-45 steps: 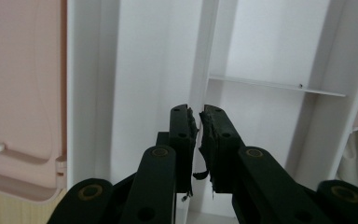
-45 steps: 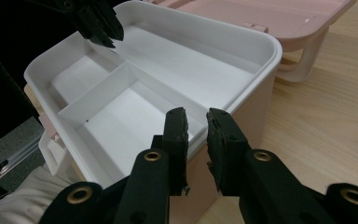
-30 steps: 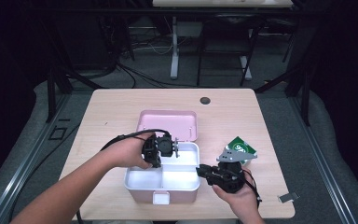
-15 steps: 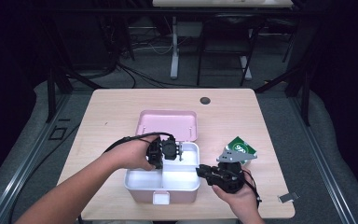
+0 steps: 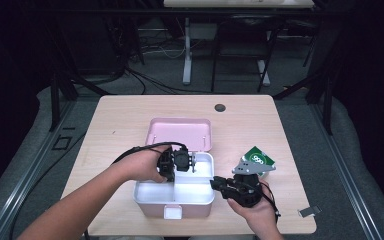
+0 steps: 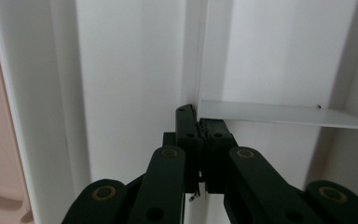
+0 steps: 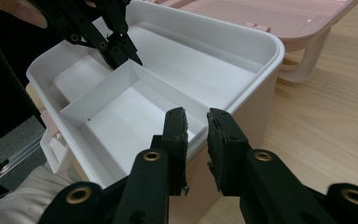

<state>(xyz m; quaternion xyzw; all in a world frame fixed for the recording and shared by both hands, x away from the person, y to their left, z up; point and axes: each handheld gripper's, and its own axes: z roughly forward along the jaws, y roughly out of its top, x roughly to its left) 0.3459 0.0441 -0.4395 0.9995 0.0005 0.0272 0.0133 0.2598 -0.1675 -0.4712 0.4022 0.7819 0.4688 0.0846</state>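
Inside the open pink box [image 5: 175, 192], your left gripper [image 6: 198, 122] has just been closing and now pinches the corner of the white tray [image 7: 135, 100]. Your right gripper [image 7: 196, 128] clamps the box's near rim, steadying it. Next, I judge, lift the tray straight up, box held down.

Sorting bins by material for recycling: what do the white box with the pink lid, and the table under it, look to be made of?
The white box looks like moulded plastic: smooth, slightly glossy walls, rounded corners, thin inner dividers. Its pink lid, lying open behind it, seems to be the same plastic with a satin sheen. The table looks like pale wood or wood-look laminate, judging by its fine grain lines; which one is hard to tell.
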